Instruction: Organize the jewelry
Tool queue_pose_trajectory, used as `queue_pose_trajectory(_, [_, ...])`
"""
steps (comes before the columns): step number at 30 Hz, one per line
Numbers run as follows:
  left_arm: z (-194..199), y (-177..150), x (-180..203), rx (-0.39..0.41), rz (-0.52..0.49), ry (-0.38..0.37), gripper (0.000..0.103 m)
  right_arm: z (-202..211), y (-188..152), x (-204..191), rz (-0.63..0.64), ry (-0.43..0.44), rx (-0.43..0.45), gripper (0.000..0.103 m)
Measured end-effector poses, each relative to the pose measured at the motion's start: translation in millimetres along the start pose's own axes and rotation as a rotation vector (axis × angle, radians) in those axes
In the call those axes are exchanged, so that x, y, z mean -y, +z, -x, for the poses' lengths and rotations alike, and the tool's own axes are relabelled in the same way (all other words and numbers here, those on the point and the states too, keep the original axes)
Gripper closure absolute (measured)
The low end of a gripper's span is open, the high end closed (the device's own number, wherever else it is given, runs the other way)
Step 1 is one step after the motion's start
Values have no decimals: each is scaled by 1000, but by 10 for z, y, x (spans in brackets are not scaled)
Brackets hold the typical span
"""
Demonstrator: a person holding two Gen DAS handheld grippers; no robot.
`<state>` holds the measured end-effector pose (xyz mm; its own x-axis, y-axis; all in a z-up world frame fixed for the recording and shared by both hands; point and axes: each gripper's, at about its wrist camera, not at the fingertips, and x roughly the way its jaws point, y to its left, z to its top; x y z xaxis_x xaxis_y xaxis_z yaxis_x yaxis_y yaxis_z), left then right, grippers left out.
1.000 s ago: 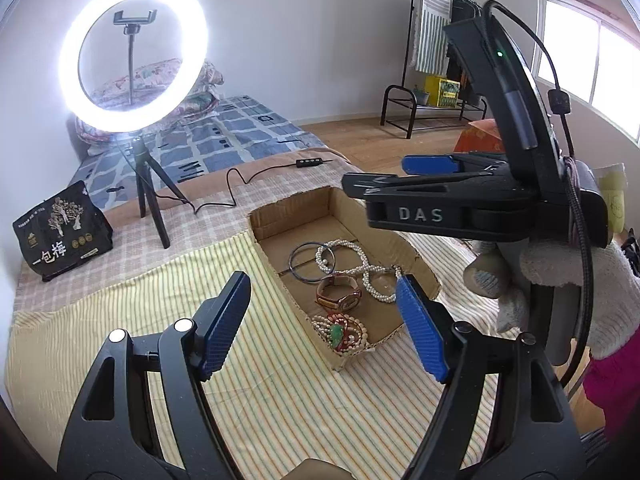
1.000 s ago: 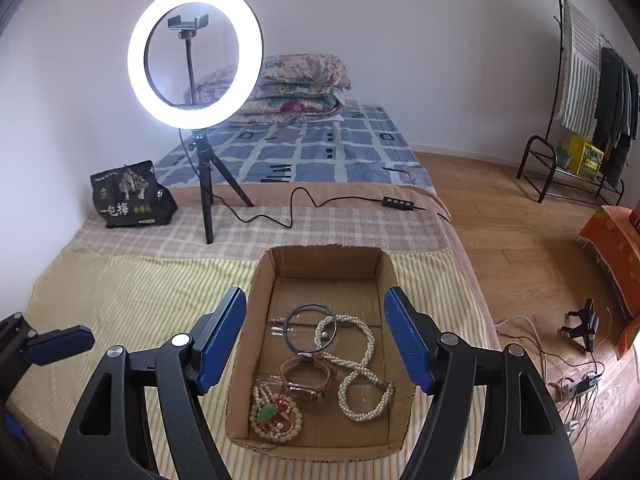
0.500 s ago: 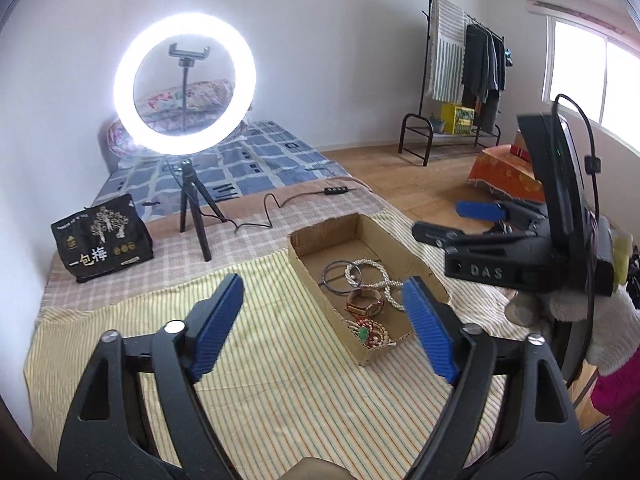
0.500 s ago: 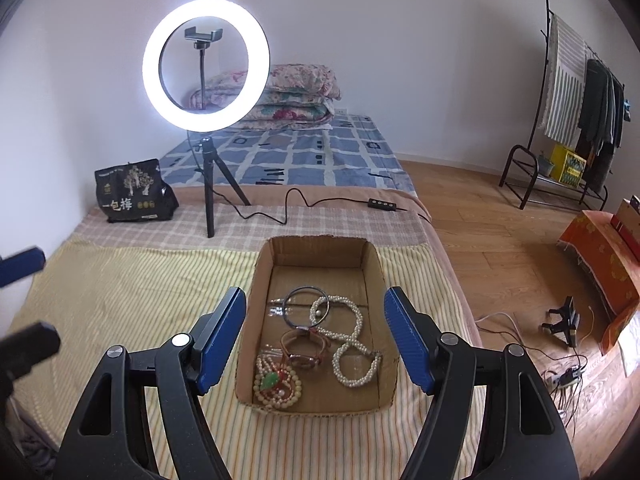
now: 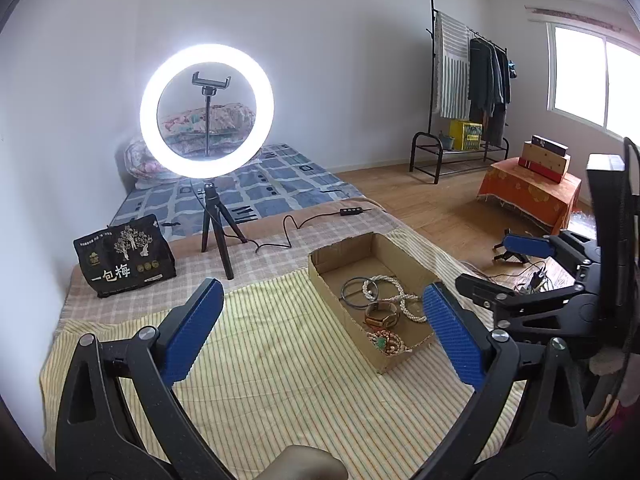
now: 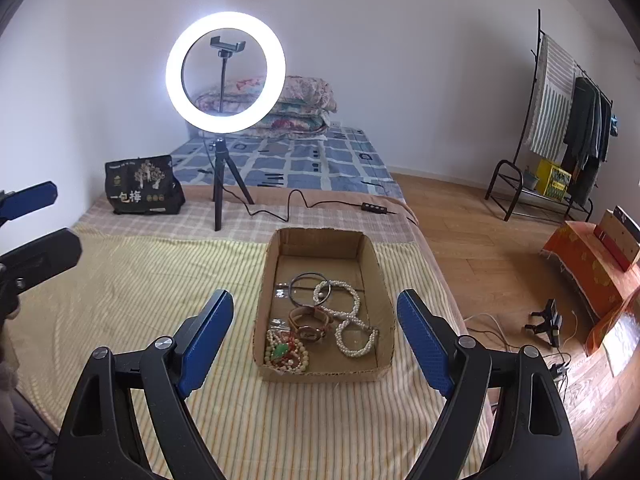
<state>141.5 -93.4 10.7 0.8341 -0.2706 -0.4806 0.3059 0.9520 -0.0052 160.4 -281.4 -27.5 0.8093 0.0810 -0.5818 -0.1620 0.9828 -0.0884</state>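
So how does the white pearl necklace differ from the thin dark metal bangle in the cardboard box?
The white pearl necklace is a long beaded strand lying in loose loops; the thin dark metal bangle is one smooth, rigid ring lying flat. The necklace is pale and spreads over much of the box floor, while the bangle is dark and sits farther back. One necklace loop overlaps the bangle's edge. Both lie inside the open cardboard box, and neither is held.
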Motion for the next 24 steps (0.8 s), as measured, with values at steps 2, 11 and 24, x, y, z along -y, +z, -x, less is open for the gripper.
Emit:
queue_pose_trajectory(2, [13, -16, 18, 0, -15, 14, 1, 24, -28, 11, -18, 4, 2, 19])
queue_pose_trajectory(11, [-9, -84, 35, -24, -42, 70, 0, 39, -119, 42, -59, -4, -6, 19])
queue_pose_trajectory(24, [-10, -112, 122, -49, -53, 51, 0, 74, -109, 87, -89, -5, 9, 19])
